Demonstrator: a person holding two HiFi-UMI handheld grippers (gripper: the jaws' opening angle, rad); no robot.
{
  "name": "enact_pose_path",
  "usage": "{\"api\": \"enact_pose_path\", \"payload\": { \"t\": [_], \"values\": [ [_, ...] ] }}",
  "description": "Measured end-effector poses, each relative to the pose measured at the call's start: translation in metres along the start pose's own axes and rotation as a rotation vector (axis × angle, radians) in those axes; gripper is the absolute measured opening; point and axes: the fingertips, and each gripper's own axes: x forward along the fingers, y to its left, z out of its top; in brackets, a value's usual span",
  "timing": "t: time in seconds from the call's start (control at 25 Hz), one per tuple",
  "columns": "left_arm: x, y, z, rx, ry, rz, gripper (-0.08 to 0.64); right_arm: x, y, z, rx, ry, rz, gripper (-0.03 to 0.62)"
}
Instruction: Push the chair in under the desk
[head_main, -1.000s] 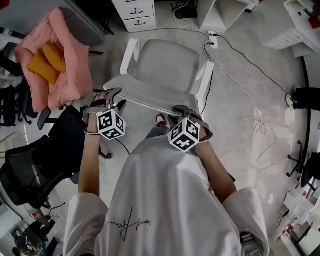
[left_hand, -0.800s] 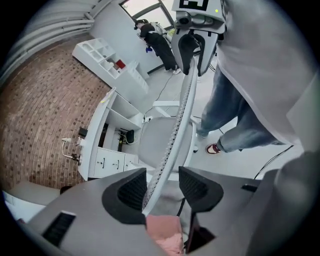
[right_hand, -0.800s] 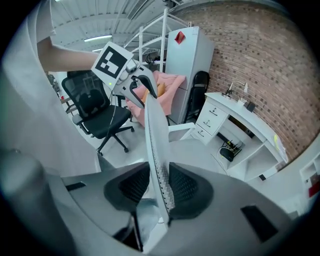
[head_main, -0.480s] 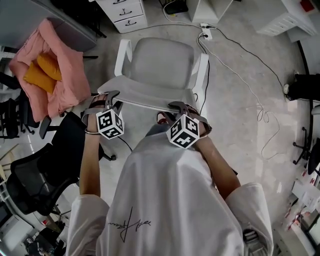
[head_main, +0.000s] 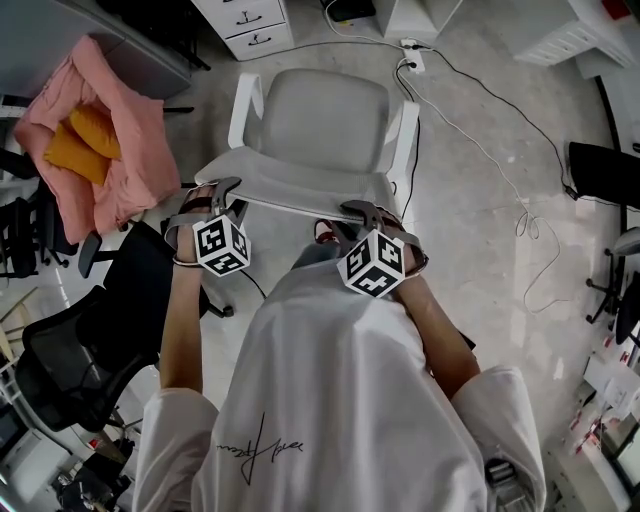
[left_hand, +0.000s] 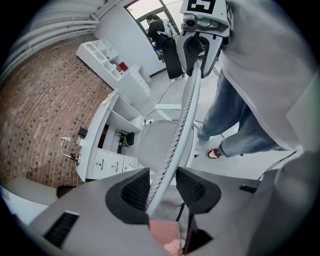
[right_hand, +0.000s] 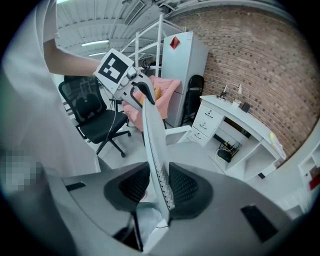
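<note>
Fingers (left_hand: 136, 190) of the left gripper (head_main: 232, 195) and fingers (right_hand: 186, 187) of the right gripper (head_main: 362, 212) have just closed onto the backrest (head_main: 290, 180) rim and pinch it near its two ends. Chair (head_main: 318, 120) stands on the floor (head_main: 470, 290), facing the bench (right_hand: 240, 120), seat not yet under it. Likely faults: left armrest (head_main: 245, 100) striking the drawers (head_main: 245, 25) if the push runs skewed; a caster running onto the power strip (head_main: 410, 45); thin rim slipping from the pinch.
</note>
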Motion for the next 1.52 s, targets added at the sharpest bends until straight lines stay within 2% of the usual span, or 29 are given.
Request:
{"api": "enact_pose_path", "payload": {
  "t": [0.24,0.4,0.72,1.24,1.52],
  "values": [
    [0.004,0.004,0.001,-0.02,-0.014,-0.013,0.166,0.001,-0.003,0.001,0.006,0.004,0.0,0.137],
    [0.008,0.007,0.005,-0.018,-0.042,0.007,0.166,0.002,-0.012,-0.001,0.017,0.014,-0.004,0.138],
    [0.019,0.017,0.029,-0.038,-0.08,0.016,0.166,-0.003,-0.043,-0.014,0.037,0.05,-0.029,0.144],
    [0.034,0.037,0.05,-0.047,-0.071,0.005,0.167,-0.006,-0.073,-0.02,0.046,0.046,-0.028,0.146],
    [0.041,0.045,0.06,-0.051,-0.052,0.007,0.169,-0.007,-0.084,-0.025,0.072,0.029,-0.073,0.152]
  ]
}}
